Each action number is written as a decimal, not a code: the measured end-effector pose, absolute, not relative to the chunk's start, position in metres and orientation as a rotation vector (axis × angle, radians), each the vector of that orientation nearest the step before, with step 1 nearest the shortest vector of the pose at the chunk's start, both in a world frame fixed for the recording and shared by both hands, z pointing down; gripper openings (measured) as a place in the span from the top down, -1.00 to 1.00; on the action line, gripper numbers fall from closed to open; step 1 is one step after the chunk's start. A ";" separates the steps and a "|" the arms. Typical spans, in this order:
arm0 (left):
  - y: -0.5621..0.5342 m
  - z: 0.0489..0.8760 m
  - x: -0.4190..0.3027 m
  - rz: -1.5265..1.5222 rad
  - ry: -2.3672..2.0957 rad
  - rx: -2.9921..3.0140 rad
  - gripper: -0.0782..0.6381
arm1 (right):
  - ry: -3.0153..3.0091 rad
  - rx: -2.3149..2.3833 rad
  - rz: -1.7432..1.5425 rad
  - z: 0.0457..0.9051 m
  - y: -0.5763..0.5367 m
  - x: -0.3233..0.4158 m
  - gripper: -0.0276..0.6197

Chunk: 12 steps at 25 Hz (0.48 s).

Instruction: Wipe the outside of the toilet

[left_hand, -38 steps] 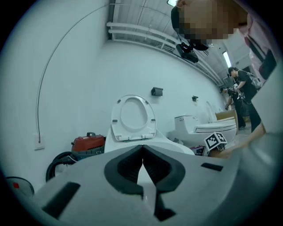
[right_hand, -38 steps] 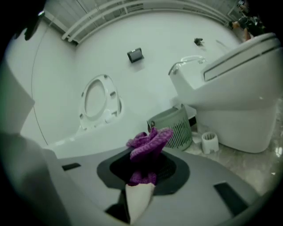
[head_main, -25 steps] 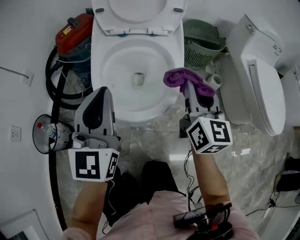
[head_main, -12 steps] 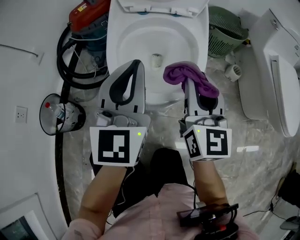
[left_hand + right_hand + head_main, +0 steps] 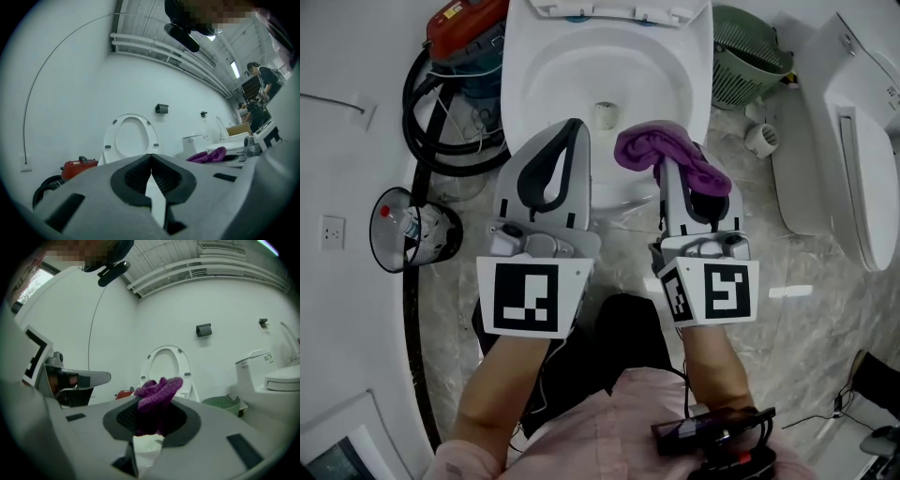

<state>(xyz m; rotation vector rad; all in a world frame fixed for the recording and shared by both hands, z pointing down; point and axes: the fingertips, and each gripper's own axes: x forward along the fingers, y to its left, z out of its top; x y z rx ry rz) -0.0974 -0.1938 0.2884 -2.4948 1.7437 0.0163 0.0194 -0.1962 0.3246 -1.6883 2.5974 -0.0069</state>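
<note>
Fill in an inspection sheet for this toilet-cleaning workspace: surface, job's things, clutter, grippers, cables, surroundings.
Surface: marble-pattern floor, glossy; no spill made out.
Job's things: toilet, seat raised; purple cloth bunched in the right gripper, by the bowl's front rim.
Clutter: red machine and megaphone left of the toilet; green basket on its right.
Grippers: left gripper shut, empty; right gripper shut on the purple cloth.
Cables: black hose coiled beside the red machine; thin cable on the floor, lower right.
Surroundings: second toilet at right; wall socket; a person standing far off.
</note>
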 end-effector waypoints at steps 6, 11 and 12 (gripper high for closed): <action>-0.196 0.293 -0.096 0.018 1.737 -2.506 0.76 | 2.594 -1.689 -0.001 0.325 -0.197 0.019 0.63; -0.197 0.296 -0.094 0.010 1.729 -2.516 0.76 | 2.597 -1.690 0.004 0.326 -0.197 0.019 0.63; -0.197 0.296 -0.094 0.010 1.730 -2.517 0.76 | 2.598 -1.689 0.003 0.326 -0.197 0.019 0.63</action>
